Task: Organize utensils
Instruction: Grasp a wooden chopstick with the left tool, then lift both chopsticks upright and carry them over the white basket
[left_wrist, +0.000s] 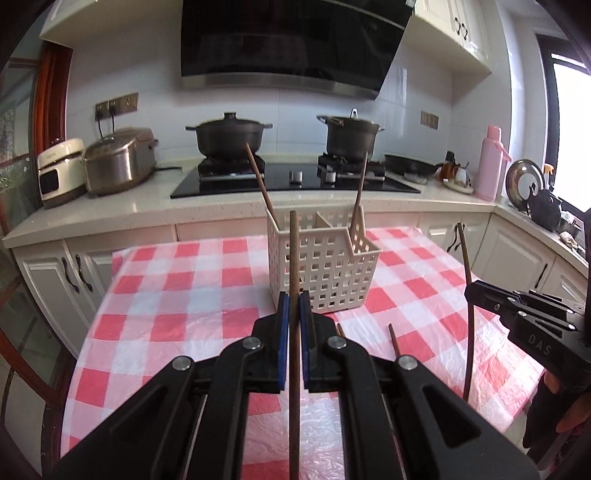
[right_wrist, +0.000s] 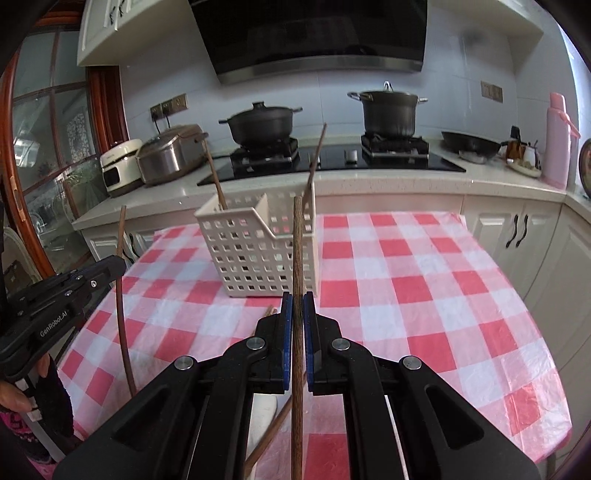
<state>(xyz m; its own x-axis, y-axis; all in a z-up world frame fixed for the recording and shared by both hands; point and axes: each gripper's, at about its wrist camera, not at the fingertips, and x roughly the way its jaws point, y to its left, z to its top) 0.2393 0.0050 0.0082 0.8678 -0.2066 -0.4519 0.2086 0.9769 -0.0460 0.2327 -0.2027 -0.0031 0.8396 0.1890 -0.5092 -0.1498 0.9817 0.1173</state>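
Chopsticks are clamped upright, one in the left gripper (left_wrist: 294, 295) and one in the right gripper (right_wrist: 297, 295), both held short of the slotted basket (left_wrist: 323, 258) standing mid-desk, so each should be lifted clear of the rim and lowered tip-first inside.

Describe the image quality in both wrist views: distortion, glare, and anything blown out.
Left wrist view: fisheye bends the counter edge; the window at right is blown out; the chopstick in the left hand-held gripper stays sharp. Right wrist view: same barrel bend, dark vignette corners, soft sheen on the tablecloth; the basket reads clearly.
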